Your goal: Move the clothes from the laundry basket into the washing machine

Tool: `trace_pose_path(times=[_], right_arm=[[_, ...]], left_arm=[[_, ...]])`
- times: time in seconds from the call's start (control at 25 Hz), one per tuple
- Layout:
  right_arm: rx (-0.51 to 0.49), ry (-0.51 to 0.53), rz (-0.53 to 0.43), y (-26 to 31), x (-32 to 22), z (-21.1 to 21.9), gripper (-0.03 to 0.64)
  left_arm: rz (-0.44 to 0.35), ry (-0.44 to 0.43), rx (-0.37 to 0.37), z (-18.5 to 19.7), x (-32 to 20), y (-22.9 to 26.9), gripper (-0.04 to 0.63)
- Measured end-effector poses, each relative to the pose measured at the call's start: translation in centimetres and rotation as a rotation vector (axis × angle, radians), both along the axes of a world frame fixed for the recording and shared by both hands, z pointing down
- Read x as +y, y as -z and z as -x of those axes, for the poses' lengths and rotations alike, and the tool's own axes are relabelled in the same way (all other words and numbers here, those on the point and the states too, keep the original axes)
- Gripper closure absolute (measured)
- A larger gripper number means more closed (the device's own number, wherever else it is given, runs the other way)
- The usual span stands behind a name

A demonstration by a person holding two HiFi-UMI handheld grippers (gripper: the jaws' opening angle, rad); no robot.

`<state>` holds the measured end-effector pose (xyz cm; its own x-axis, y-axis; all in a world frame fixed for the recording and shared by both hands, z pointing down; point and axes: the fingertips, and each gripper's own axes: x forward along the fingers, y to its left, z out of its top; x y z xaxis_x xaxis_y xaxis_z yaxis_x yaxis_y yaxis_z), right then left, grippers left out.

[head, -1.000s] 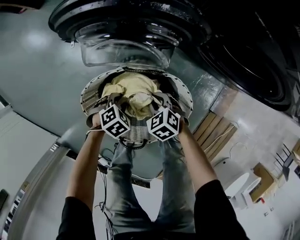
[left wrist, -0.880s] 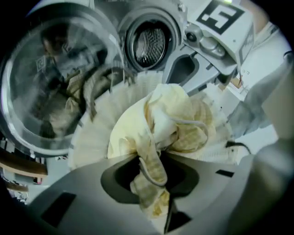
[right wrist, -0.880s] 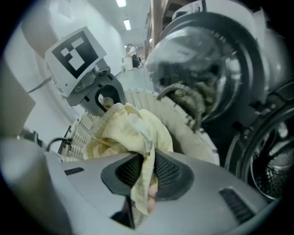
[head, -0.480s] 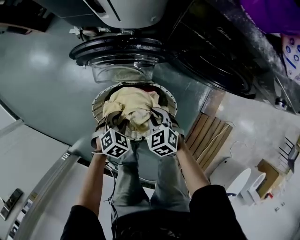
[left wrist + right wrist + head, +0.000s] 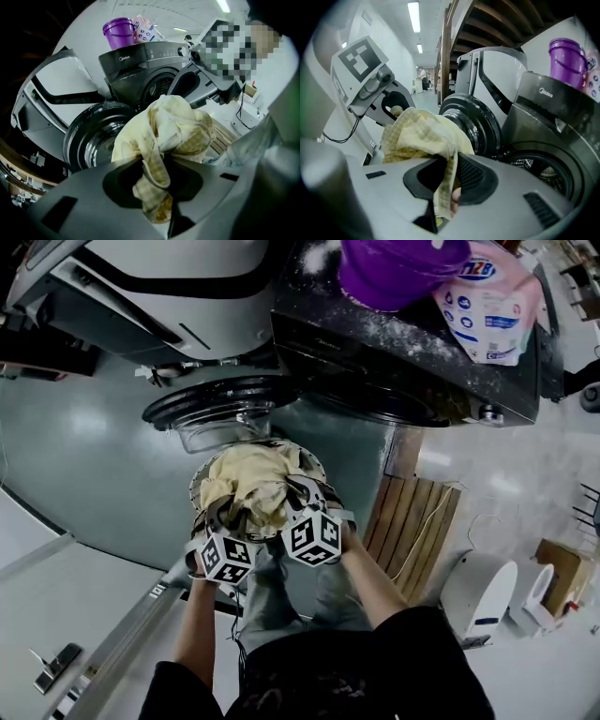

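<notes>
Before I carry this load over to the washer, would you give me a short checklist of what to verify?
1. Left gripper grip: ok, jaws shut on a fold of the yellow checked cloth.
2. Right gripper grip: ok, shut on the cloth too.
3. Washer door: ok, it stands swung open.
4. Cloth clear of the laundry basket: cannot tell, it bunches over the basket in the head view.
5. Room inside the white washing machine: cannot tell, its inside is not shown.
</notes>
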<state>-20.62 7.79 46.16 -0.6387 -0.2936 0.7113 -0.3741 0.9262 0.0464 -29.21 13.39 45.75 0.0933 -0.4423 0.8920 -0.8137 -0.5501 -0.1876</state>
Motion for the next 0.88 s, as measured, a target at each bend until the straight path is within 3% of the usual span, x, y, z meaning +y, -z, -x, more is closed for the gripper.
trace_pose_path(times=[0.48, 0.88], right_arm=[[-0.069, -0.056, -0.122, 13.1, -4.9, -9.0, 0.543], [-0.04, -0.159, -0.161, 16.2, -6.2, -14.6, 0.543]], left_arm=[[-0.167, -0.035, -0.06, -8.7, -5.5, 13.0, 0.479], [-0.217, -0.158, -0.041, -13.7, -7.9, 15.9, 0.477]])
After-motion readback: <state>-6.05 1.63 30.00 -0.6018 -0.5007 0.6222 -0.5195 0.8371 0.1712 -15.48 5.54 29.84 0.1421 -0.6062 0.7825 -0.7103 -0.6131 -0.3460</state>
